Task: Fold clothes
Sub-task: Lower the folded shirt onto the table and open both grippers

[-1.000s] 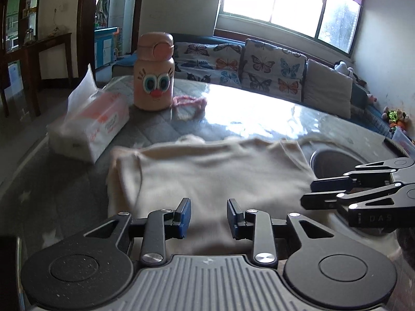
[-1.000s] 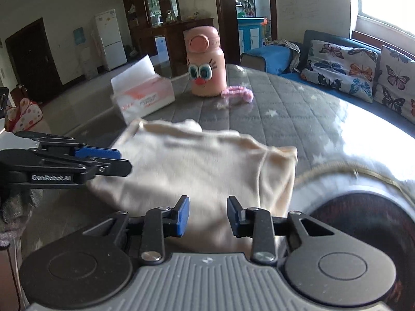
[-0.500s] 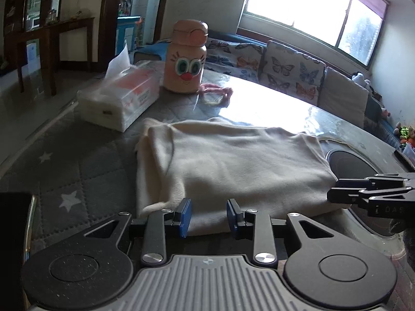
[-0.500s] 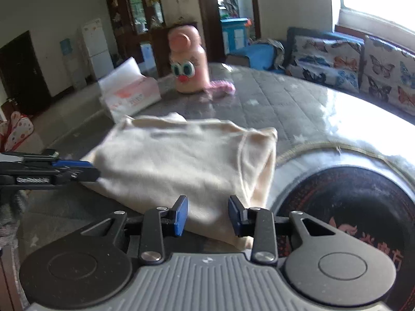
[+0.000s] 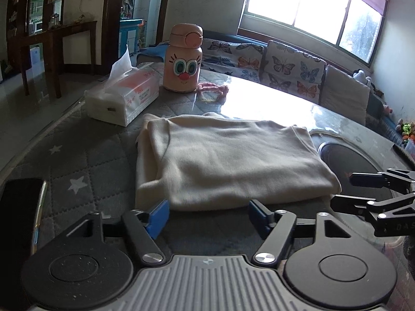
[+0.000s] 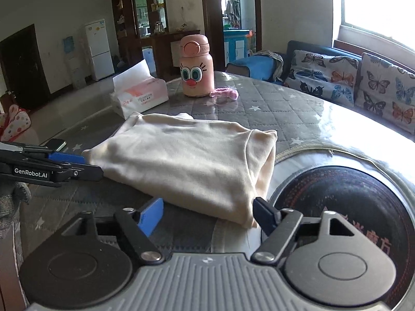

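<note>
Left wrist view: folded cream garment lies at 12 o'clock, just beyond the spread left gripper.
Right gripper, also spread, holds nothing; bare counter at 9 o'clock.

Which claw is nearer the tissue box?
Left. The left claw sits at the garment's tissue box side; the right claw is at its far side.

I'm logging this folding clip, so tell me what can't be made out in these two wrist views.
- Folded cream cotton garment: its type and inner layers, hidden by the top layer in both views.
- Dark flat phone-like object: cut off by the left wrist view's left edge.
- Small print on the white and orange tissue pack: too small in either view.
- Red lettering on the black round inset: blocked by the right gripper.
</note>
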`<action>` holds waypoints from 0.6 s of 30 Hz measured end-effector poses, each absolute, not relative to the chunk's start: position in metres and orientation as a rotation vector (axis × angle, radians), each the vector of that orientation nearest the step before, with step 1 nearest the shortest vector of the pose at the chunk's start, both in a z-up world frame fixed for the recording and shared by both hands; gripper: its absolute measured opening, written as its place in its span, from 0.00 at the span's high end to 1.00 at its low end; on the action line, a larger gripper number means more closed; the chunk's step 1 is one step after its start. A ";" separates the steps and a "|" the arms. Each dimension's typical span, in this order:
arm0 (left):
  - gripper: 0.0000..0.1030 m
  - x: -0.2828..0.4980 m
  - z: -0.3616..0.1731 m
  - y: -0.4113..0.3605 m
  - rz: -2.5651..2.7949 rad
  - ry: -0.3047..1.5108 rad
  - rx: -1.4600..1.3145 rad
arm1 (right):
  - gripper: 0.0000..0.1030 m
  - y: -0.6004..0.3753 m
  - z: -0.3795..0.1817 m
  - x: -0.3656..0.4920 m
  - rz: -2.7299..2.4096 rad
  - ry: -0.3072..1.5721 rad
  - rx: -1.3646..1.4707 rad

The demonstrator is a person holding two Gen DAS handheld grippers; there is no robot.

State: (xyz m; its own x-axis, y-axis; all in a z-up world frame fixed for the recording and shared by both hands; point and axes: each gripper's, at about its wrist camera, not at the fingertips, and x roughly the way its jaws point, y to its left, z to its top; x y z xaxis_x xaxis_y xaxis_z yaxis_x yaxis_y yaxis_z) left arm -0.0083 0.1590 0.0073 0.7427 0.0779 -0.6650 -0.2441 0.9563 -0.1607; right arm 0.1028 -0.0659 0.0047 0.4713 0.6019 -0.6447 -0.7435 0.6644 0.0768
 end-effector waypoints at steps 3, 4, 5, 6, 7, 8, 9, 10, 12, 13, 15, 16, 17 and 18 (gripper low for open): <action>0.20 -0.014 0.008 0.153 0.186 0.717 -0.229 | 0.20 -0.070 0.003 0.095 0.832 0.694 -0.215; 0.19 -0.016 0.008 0.151 0.188 0.716 -0.221 | 0.19 -0.072 0.002 0.092 0.829 0.697 -0.210; 0.17 -0.018 0.009 0.148 0.189 0.713 -0.213 | 0.18 -0.073 0.001 0.089 0.829 0.699 -0.207; 0.13 -0.020 0.010 0.145 0.189 0.710 -0.202 | 0.17 -0.074 0.000 0.087 0.828 0.701 -0.204; 0.12 -0.022 0.011 0.142 0.191 0.706 -0.191 | 0.15 -0.075 0.000 0.084 0.828 0.702 -0.204; 0.09 -0.024 0.012 0.139 0.192 0.701 -0.179 | 0.14 -0.076 -0.001 0.082 0.829 0.702 -0.203; 0.06 -0.026 0.013 0.137 0.192 0.696 -0.170 | 0.14 -0.077 -0.002 0.079 0.829 0.701 -0.202; 0.05 -0.028 0.013 0.134 0.190 0.693 -0.164 | 0.13 -0.078 -0.002 0.077 0.830 0.701 -0.199; 0.01 -0.031 0.014 0.131 0.187 0.687 -0.159 | 0.10 -0.079 -0.003 0.073 0.829 0.697 -0.194; 0.00 -0.033 0.015 0.129 0.187 0.685 -0.156 | 0.08 -0.080 -0.003 0.071 0.825 0.694 -0.193; 0.00 -0.036 0.015 0.126 0.188 0.683 -0.149 | 0.05 -0.082 -0.003 0.067 0.819 0.689 -0.187; 0.00 -0.037 0.015 0.125 0.190 0.683 -0.146 | 0.03 -0.082 -0.003 0.066 0.819 0.689 -0.184; 0.00 -0.038 0.015 0.124 0.191 0.684 -0.144 | 0.02 -0.083 -0.004 0.065 0.818 0.689 -0.181; 0.00 -0.039 0.015 0.123 0.192 0.684 -0.142 | 0.01 -0.084 -0.004 0.063 0.820 0.688 -0.179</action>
